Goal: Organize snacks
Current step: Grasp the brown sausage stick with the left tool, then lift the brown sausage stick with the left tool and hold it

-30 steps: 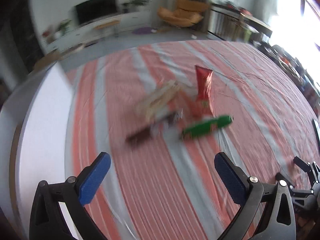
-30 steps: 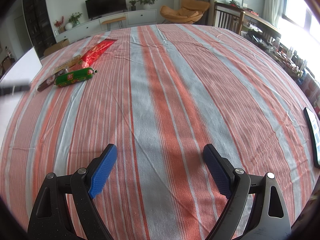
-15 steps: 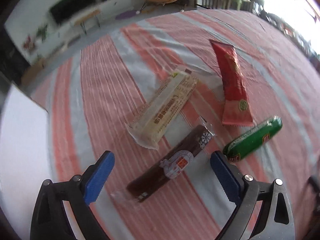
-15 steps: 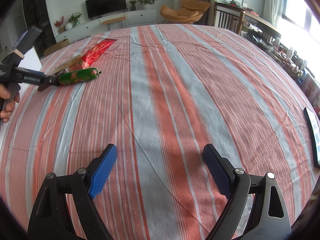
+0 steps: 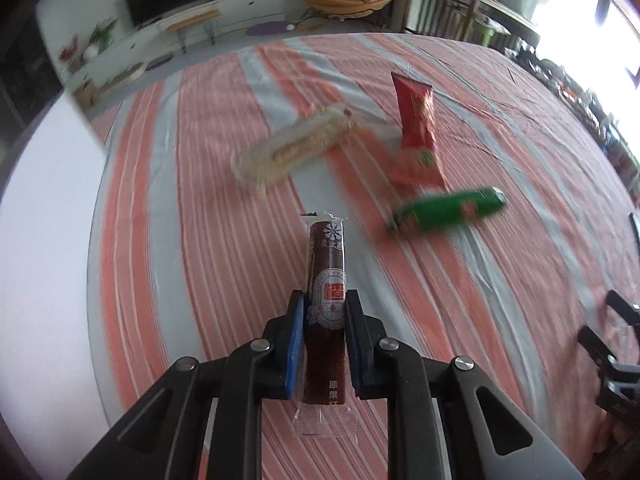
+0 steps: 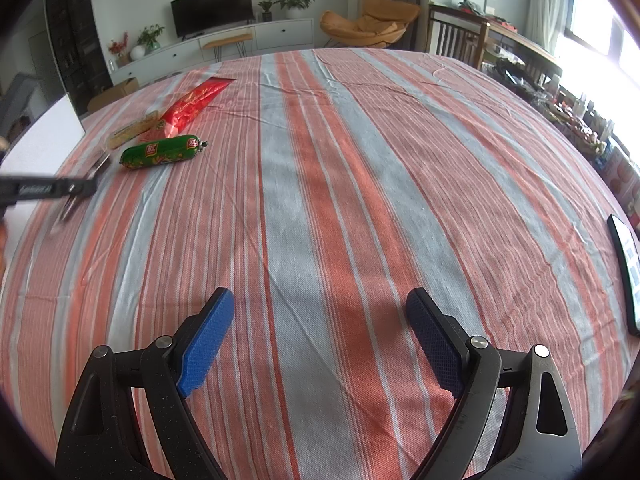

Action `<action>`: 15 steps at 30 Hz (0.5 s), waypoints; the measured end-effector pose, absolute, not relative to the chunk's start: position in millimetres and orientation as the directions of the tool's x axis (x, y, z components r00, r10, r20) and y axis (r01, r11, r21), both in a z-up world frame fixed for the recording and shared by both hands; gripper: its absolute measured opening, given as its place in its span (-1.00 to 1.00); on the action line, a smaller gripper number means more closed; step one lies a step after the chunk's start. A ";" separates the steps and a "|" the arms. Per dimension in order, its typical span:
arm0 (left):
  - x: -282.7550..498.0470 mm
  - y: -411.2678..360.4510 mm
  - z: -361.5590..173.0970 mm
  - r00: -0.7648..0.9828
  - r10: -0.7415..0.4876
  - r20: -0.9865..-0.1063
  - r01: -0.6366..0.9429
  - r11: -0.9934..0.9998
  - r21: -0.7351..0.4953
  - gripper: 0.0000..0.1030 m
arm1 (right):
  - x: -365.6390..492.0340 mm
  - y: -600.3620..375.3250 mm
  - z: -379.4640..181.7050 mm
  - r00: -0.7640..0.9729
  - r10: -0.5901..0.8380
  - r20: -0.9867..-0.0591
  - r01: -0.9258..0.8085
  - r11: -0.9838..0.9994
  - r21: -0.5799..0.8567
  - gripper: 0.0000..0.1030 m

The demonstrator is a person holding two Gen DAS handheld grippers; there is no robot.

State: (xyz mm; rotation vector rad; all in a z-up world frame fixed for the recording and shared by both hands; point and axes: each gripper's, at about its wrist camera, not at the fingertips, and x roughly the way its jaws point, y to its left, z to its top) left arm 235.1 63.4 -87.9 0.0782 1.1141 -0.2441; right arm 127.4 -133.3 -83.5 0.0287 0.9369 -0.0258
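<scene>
Left gripper (image 5: 324, 300) is clamped on the dark brown snack bar (image 5: 326, 280), blue pads pressing its clear wrapper from both sides; bar points away along the fingers, its near end cut off behind them. Right gripper (image 6: 318, 344) hangs with jaws wide apart, nothing between them, over bare striped tablecloth (image 6: 360, 200) with plenty of free room all round it. Beyond the held bar: green sausage (image 5: 448, 208) to the right, red packet (image 5: 418, 128) just behind it, pale cracker pack (image 5: 296, 144) to the left, all motion-blurred, so whether packet and sausage touch is unclear. White surface (image 5: 44, 240) borders the cloth's left edge. Dark tablet-like slab (image 6: 626, 268) sits at the right edge, partly cropped.
</scene>
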 end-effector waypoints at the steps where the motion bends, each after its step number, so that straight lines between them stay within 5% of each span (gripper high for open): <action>1: 225.9 64.8 -87.7 0.413 -0.163 -0.896 0.220 0.973 -0.076 -0.64 | 127.4 -133.3 -83.5 0.592 -0.010 -0.806 0.035 0.999 0.013 0.75; 12: 140.1 72.0 -89.1 0.453 -0.154 -0.878 0.175 0.981 -0.082 -0.59 | 127.4 -133.3 -83.6 0.592 -0.009 -0.806 0.035 0.999 0.014 0.75; 14: 139.4 75.0 -89.9 0.475 -0.169 -0.864 0.165 0.981 -0.101 -0.38 | 127.4 -133.3 -83.6 0.592 -0.010 -0.806 0.036 0.999 0.014 0.75; 15: 140.4 75.9 -90.4 0.484 -0.164 -0.859 0.155 0.983 -0.101 -0.01 | 127.3 -133.3 -83.5 0.592 -0.010 -0.806 0.036 0.999 0.014 0.75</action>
